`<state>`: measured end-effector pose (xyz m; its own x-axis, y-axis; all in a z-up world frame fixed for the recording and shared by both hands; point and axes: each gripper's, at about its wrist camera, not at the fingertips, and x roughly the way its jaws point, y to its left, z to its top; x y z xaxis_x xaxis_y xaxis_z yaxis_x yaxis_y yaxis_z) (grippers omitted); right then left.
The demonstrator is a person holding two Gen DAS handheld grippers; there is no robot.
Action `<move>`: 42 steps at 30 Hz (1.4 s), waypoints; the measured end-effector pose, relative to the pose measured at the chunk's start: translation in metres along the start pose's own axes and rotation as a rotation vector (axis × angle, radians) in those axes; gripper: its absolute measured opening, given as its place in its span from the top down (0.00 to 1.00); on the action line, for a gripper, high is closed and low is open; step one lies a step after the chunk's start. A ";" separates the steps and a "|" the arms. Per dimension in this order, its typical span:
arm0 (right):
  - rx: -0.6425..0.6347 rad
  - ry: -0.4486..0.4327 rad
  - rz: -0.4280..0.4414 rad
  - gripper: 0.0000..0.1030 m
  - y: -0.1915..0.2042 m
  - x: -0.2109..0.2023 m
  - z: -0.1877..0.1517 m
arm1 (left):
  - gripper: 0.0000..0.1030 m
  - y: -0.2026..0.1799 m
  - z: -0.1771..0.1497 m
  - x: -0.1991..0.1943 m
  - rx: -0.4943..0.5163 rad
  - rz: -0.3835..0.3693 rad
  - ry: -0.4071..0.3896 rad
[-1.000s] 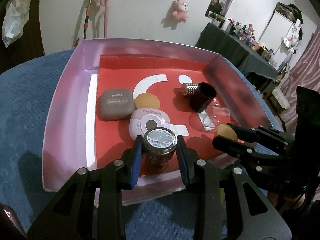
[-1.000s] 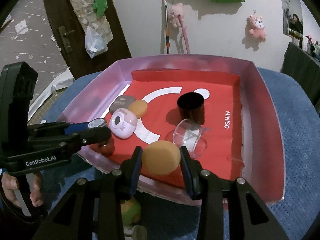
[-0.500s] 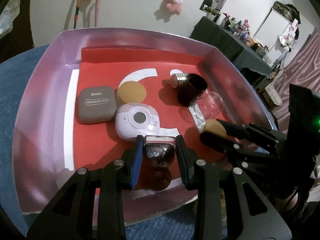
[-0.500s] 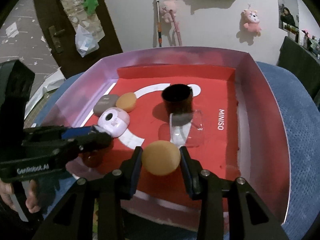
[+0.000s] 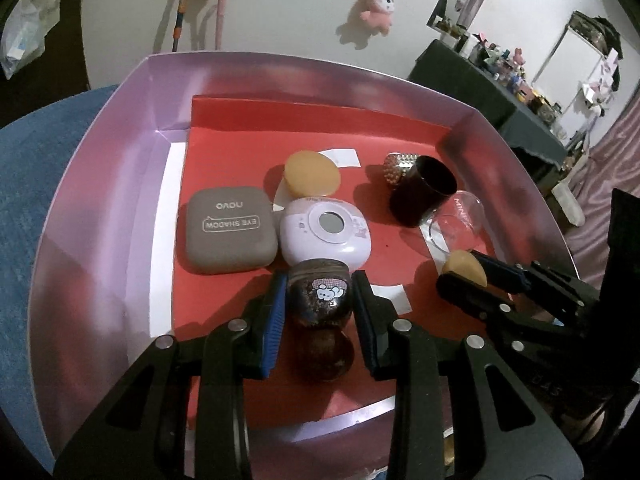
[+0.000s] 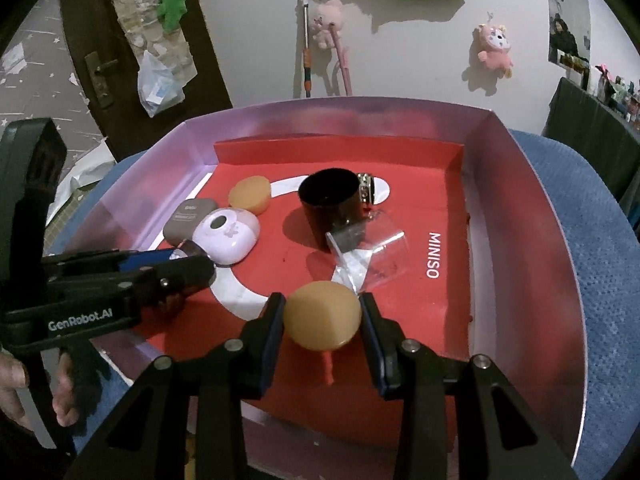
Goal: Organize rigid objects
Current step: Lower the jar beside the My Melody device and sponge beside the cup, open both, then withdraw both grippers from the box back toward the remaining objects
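The left tool (image 5: 320, 300) was clamped on a small dark jar (image 5: 320, 298), held low over the near part of the box (image 5: 100, 208). The right tool (image 6: 322, 316) was clamped on an orange sponge puff (image 6: 322, 316), likewise inside the box.

Risk, as judged: the jar sat just beyond a lilac compact (image 5: 324, 232) (nearly touching), so an early release could knock it; the puff could roll into the clear cup (image 6: 372, 256) lying just ahead of the right tool.

Counted: two puffs (the second (image 5: 312, 174) farther ahead), one jar, one eye-shadow case (image 5: 230, 230), one compact, one black cup (image 5: 422, 192), one clear cup.
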<state>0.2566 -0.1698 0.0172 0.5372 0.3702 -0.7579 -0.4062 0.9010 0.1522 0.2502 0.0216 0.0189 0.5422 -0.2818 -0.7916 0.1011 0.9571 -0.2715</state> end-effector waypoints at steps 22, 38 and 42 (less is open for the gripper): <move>0.002 -0.002 0.007 0.57 0.002 0.000 0.000 | 0.70 -0.002 0.000 0.001 -0.010 0.003 0.009; 0.004 -0.033 0.018 0.40 0.005 -0.015 0.000 | 0.19 0.001 0.000 -0.012 -0.017 0.030 -0.040; 0.009 -0.053 0.021 0.38 0.004 -0.025 0.001 | 0.19 0.001 0.000 -0.017 -0.017 0.034 -0.050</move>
<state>0.2420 -0.1750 0.0369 0.5670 0.3998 -0.7202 -0.4110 0.8950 0.1733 0.2411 0.0273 0.0325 0.5863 -0.2446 -0.7723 0.0677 0.9648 -0.2543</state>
